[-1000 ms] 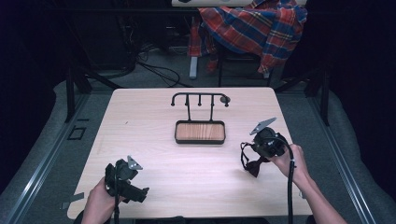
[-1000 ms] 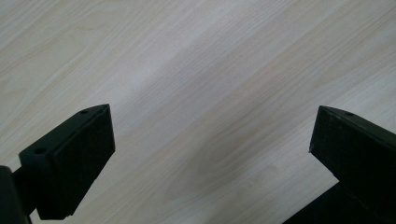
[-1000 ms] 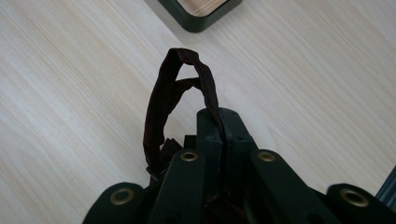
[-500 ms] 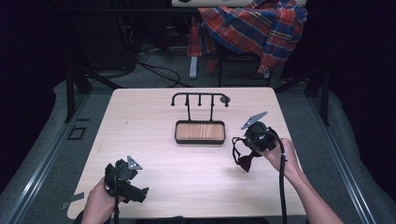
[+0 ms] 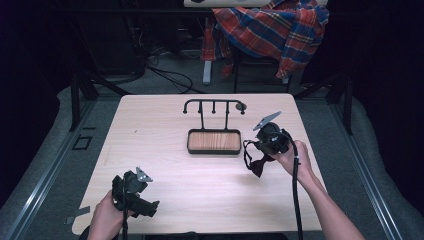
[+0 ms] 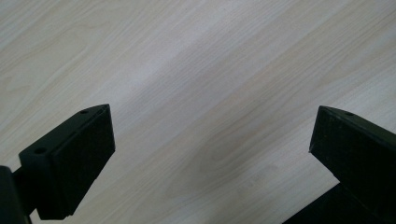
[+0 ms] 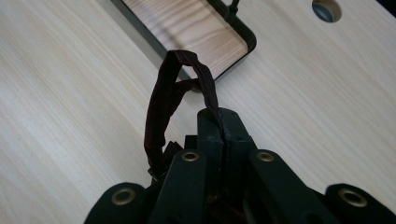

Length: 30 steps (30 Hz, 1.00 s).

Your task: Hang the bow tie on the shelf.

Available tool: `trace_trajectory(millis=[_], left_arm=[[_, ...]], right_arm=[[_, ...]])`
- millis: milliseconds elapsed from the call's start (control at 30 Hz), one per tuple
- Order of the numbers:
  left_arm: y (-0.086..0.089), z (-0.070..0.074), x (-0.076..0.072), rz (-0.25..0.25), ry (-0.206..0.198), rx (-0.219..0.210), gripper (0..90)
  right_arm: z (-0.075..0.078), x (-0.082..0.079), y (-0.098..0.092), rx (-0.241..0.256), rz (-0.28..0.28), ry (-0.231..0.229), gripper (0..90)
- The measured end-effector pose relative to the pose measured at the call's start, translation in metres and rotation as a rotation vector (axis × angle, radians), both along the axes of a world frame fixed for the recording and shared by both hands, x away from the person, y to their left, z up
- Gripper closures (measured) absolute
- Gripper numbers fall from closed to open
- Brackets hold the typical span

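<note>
A dark maroon bow tie point(image 5: 257, 165) hangs by its strap point(image 7: 169, 98) from my right gripper point(image 5: 256, 145), just right of the black hook stand point(image 5: 214, 105). In the right gripper view, my right gripper point(image 7: 220, 114) is shut on the strap, which loops up in front of the stand's wooden tray point(image 7: 191, 28). My left gripper point(image 5: 140, 200) is held low at the table's front left. In the left gripper view, my left gripper point(image 6: 210, 126) is open over bare wood with nothing between the jaws.
The light wooden table point(image 5: 165, 125) carries the stand with its tray point(image 5: 214, 141) at mid-back. A round cable hole point(image 7: 327, 9) lies behind the tray. A plaid cloth point(image 5: 280, 25) drapes over a chair beyond the far edge.
My right gripper has moved left and slightly forward toward the stand, carrying the bow tie. The left gripper has stayed in place.
</note>
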<state>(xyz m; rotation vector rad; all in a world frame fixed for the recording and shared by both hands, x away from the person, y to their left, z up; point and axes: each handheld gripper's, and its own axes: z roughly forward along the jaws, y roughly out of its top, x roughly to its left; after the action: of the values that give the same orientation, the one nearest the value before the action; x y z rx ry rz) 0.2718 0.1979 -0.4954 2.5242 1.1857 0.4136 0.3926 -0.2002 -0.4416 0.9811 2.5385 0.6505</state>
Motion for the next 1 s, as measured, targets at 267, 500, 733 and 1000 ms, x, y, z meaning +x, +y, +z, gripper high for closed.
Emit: trace_trajectory(millis=[267,500,733,1000], left_arm=[[0.0,0.002,-0.002,0.002,-0.015,-0.002,0.1],[0.0,0.0,0.001,0.006,0.011,0.007,0.1],[0.0,0.0,0.0,0.002,0.003,0.005,0.1],[0.0,0.0,0.0,0.0,0.0,0.006,0.1]], right_arm=[[0.0,0.007,0.005,0.012,0.007,-0.005,89.0],[0.004,0.008,0.002,0.033,0.006,-0.013,89.0],[0.009,0.008,0.007,0.038,0.007,-0.035,89.0],[0.016,0.013,0.012,0.056,0.014,-0.053,89.1]])
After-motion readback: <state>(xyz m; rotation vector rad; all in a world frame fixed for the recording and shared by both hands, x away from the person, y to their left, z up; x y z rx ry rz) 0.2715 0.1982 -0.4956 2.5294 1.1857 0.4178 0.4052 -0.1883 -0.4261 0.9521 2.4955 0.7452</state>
